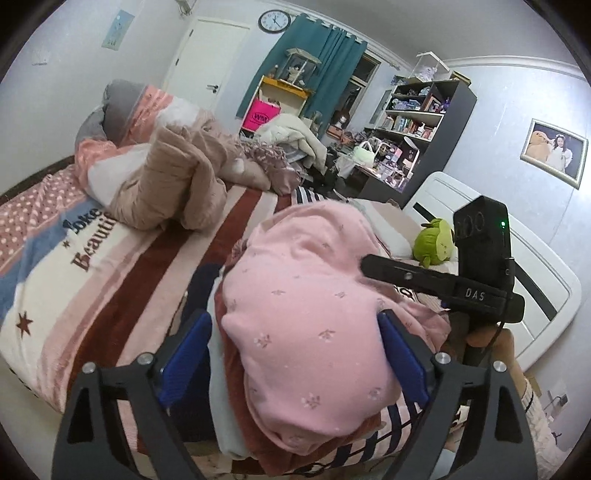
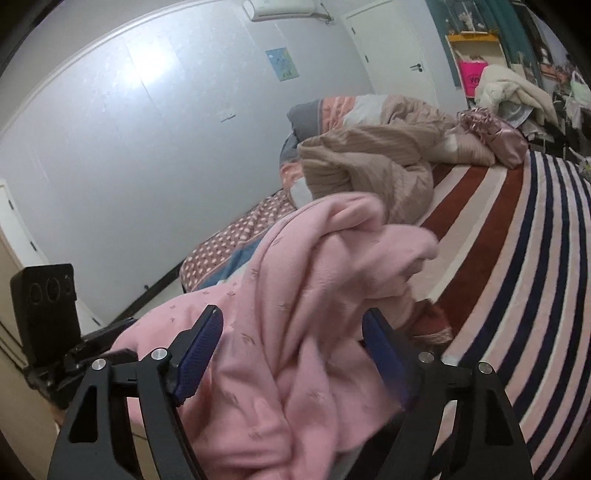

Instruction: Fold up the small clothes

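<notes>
The left gripper (image 1: 295, 347) has its two blue fingers (image 1: 186, 363) spread wide apart, and a bunched-up pink garment (image 1: 303, 295) with tiny flowers fills the space between them. The pads sit at the sides of the cloth, but I cannot tell if they squeeze it. The right gripper (image 2: 293, 345) is also spread wide, with the same pink garment (image 2: 295, 295) bulging between its blue fingers (image 2: 199, 360). That view is blurry, so I cannot tell if it has a real hold either.

The pink garment sits on top of a small heap of other clothes (image 1: 229, 398), brown-red, pale and dark blue, on the bed (image 1: 122, 280). The other gripper's black body reaches in from the right in the left view and reads "DAS" (image 1: 474, 294).

The striped blanket has the word "Beauti" (image 1: 94, 245) on it, cut off by a tan sweater (image 1: 173, 177). A green plush toy (image 1: 434, 242) lies near the white bed board (image 1: 517, 291). A pink bag (image 1: 260, 116) has letters too small to read. A round clock (image 1: 274, 20) hangs on the far wall.
</notes>
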